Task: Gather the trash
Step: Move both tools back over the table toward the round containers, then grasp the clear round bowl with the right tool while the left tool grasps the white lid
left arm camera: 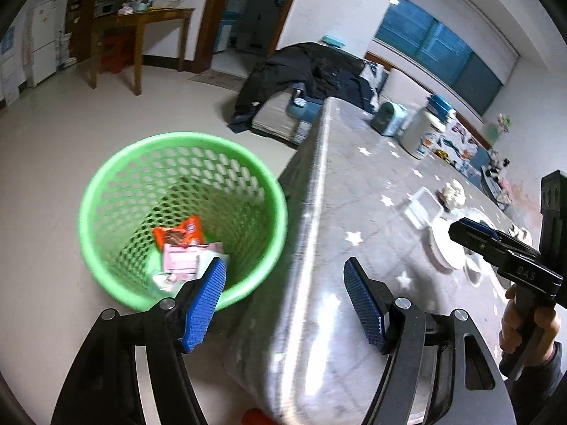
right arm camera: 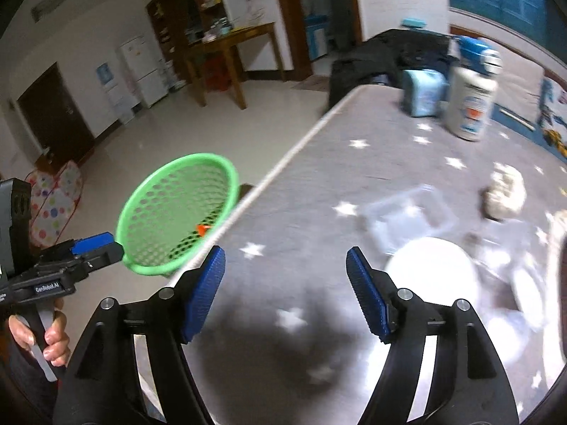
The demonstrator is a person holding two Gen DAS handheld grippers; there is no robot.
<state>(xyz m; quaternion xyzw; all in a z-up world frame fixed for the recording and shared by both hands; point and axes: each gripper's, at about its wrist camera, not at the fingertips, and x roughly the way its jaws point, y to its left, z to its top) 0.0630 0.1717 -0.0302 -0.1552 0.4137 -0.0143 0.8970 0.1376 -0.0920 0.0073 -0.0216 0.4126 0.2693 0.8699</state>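
Left gripper (left arm camera: 285, 299): blue ribbed pads standing apart, nothing lying between them; hovering over the near left edge of the grey star-printed table (left arm camera: 354, 212), one pad overlapping the bin rim.

Right gripper (right arm camera: 286, 292): pads likewise standing wide apart and gripping nothing, hanging over bare tabletop.

Green perforated plastic waste basket (left arm camera: 106, 191): standing upright on the pale floor, mouth facing up, just beside the table's left edge. Lying at its bottom: an orange snack wrapper (left arm camera: 179, 235), long axis running roughly crosswise, and a pink carton (left arm camera: 180, 258) nearer the gripper.

On the table toward the right edge: a clear plastic tray (right arm camera: 407, 216), a white round plate (right arm camera: 430, 272), a crumpled whitish paper wad (right arm camera: 505, 191).

Far edge: a white cylindrical canister with a blue lid (right arm camera: 471, 102).
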